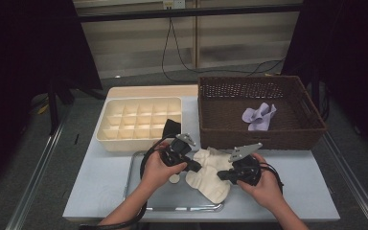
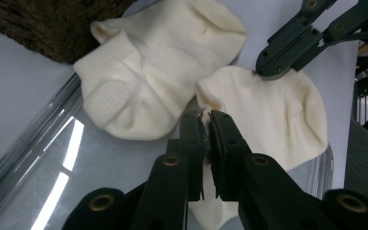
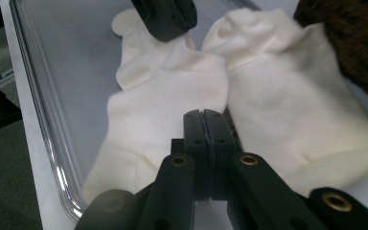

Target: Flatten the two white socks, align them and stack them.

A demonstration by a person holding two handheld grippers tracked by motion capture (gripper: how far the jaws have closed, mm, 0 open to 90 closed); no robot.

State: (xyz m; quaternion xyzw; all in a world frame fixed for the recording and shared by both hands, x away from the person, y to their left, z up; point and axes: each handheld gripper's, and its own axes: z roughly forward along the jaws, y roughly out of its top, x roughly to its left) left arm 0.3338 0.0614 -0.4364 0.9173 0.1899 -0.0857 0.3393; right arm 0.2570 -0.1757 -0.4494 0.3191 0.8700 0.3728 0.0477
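Note:
Two cream ankle socks lie side by side on a shiny tray [image 1: 172,205]. The sock on the person's side [image 2: 268,115] [image 3: 158,100] is pinched at both ends. My left gripper [image 1: 195,166] [image 2: 206,117] is shut on its edge. My right gripper [image 1: 220,175] [image 3: 203,116] is shut on the opposite edge, where the two socks meet. The second sock [image 2: 158,72] [image 3: 292,96] lies loose beside it, on the basket's side. Each gripper appears in the other's view, nipping the same sock.
A brown wicker basket [image 1: 220,129] at the back right holds a lilac sock [image 1: 258,116]. A cream compartment box [image 1: 141,120] stands at the back left, with a black item [image 1: 171,128] in its near right cell. A small round cream piece [image 1: 174,178] lies on the tray.

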